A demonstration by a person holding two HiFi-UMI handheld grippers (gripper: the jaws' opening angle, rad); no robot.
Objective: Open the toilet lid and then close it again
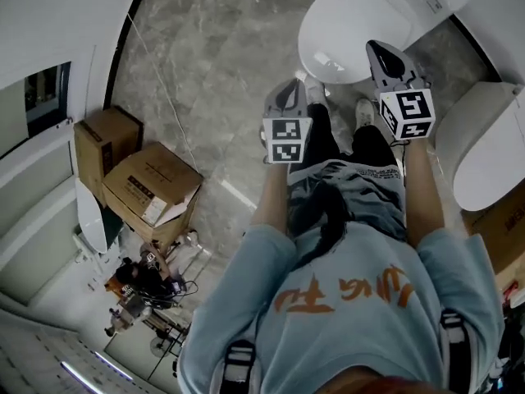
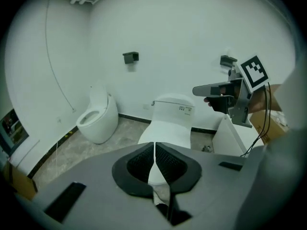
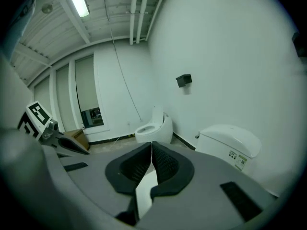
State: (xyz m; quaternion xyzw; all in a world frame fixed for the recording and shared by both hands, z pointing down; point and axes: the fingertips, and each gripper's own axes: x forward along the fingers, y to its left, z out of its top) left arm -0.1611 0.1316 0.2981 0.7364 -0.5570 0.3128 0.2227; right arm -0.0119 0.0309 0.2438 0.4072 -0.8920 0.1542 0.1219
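Head view: camera above the person, looking steeply down over the shoulders onto left gripper (image 1: 289, 89) and right gripper (image 1: 381, 52). The toilet (image 1: 361, 23) is just beyond the jaws.

Left gripper view: looks along its own jaws, tilted down. The toilet is straight ahead of the jaws and fairly near, with the right gripper up-right of them.

Right gripper view: nearer level. The toilet is right of its jaws, the left gripper at the left edge.

All three views share the toilet. Both gripper views share the second toilet (image 2: 98, 119), far beyond the jaws.
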